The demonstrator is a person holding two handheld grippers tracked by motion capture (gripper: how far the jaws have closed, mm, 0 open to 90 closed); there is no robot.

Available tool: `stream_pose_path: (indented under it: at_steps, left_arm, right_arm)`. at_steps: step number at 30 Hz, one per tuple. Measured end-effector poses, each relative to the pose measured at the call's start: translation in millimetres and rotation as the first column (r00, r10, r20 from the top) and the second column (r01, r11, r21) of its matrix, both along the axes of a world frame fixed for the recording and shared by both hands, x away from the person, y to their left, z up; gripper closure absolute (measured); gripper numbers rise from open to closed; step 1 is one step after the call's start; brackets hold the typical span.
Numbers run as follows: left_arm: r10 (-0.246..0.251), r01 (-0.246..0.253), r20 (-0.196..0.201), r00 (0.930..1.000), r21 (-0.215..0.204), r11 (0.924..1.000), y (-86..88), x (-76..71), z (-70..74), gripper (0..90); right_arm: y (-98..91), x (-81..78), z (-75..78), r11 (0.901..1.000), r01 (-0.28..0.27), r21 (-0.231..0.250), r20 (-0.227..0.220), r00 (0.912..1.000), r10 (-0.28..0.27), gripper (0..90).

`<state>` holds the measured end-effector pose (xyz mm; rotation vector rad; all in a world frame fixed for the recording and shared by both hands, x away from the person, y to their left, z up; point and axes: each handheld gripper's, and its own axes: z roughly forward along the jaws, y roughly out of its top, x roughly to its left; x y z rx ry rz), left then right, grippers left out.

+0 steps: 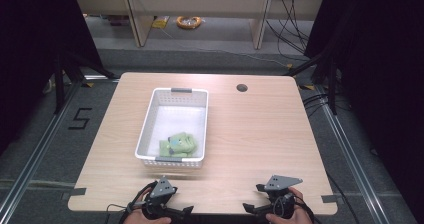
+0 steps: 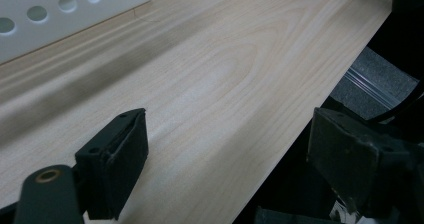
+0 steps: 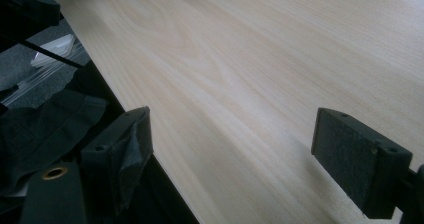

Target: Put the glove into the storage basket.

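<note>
1. Jaws first: the left gripper rests at the near edge of the table, its jaws spread wide with nothing between them. In the left gripper view one pad hangs over the wood and the other sits past the table's edge.

2. Over to the right, the right gripper is parked the same way, also at the near edge and well apart from its partner. Its jaws gape fully and hold nothing; the right gripper view has bare wood grain between the two pads.

3. From where I stand, this looks like a resting pose, with neither tool reaching for anything yet. If the green bundle is to be lifted, the left gripper is the closer one. It should rise over the near wall of the basket, come down from above with the jaws wide, and pinch the thick middle of the cloth rather than a loose corner.

4. Farther out, the white basket sits left of the table's centre, its long side running near to far, with perforated walls and grey handles at both ends.

5. Inside it, the green folded cloth lies against the near end, slightly towards the right wall. It seems to carry a small dark patch; I cannot tell what that is. The far part of the basket floor is bare.
</note>
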<state>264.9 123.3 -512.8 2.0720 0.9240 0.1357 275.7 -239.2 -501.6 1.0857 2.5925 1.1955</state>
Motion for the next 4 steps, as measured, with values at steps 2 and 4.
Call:
stream_pose_path:
  at_steps: [2, 4]
  left_arm:
    - [0.003, -0.003, 0.0, 1.0, -0.006, 1.0, -0.5, -0.1, -0.4, 15.7]
    - [0.0, 0.0, 0.002, 1.0, 0.007, 1.0, 0.4, 0.7, -0.2, 15.7]
  right_arm:
    - [-0.1, -0.1, 0.3, 0.9999, 0.008, 0.008, 0.003, 1.0, -0.008, 17.6]
    - [-0.3, 0.0, 0.5, 0.9999, 0.006, 0.011, -0.007, 1.0, -0.006, 17.5]
